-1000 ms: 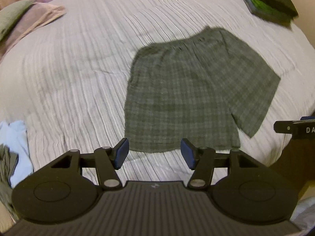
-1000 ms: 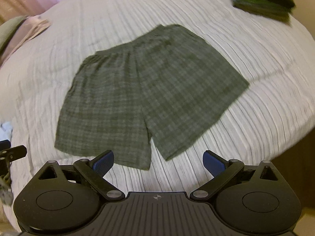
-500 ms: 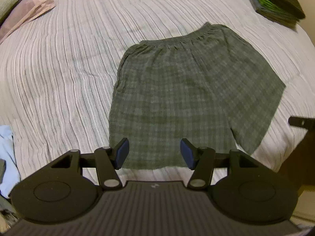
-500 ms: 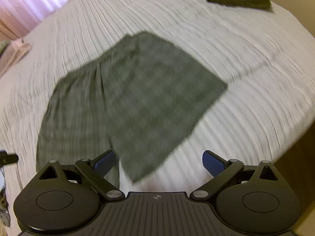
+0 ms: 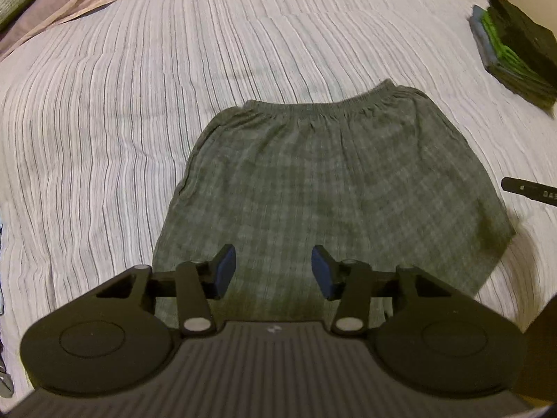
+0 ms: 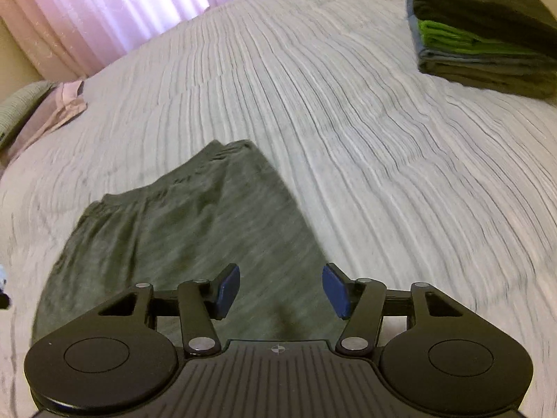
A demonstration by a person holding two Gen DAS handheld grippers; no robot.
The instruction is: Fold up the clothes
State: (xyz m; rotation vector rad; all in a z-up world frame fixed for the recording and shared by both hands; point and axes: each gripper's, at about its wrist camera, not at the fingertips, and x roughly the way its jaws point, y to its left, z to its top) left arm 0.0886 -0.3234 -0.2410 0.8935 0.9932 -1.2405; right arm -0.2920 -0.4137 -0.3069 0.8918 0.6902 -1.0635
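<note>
Grey-green plaid shorts (image 5: 323, 188) lie spread flat on the striped white bedspread (image 5: 104, 122), waistband away from me. My left gripper (image 5: 273, 271) is open and empty, low over the hem of the left leg. My right gripper (image 6: 281, 291) is open and empty, over the right leg of the shorts (image 6: 181, 230) near its outer edge. A part of the right gripper shows at the right edge of the left wrist view (image 5: 529, 191).
A stack of folded dark and green clothes (image 6: 484, 31) sits at the far right of the bed, also in the left wrist view (image 5: 515, 48). Pillows (image 5: 31, 10) lie at the far left. Pink curtains (image 6: 115, 7) hang behind the bed.
Both grippers have moved forward and down toward the shorts, from in front of the hems to above the legs. The right gripper's jaws have narrowed but stay open.
</note>
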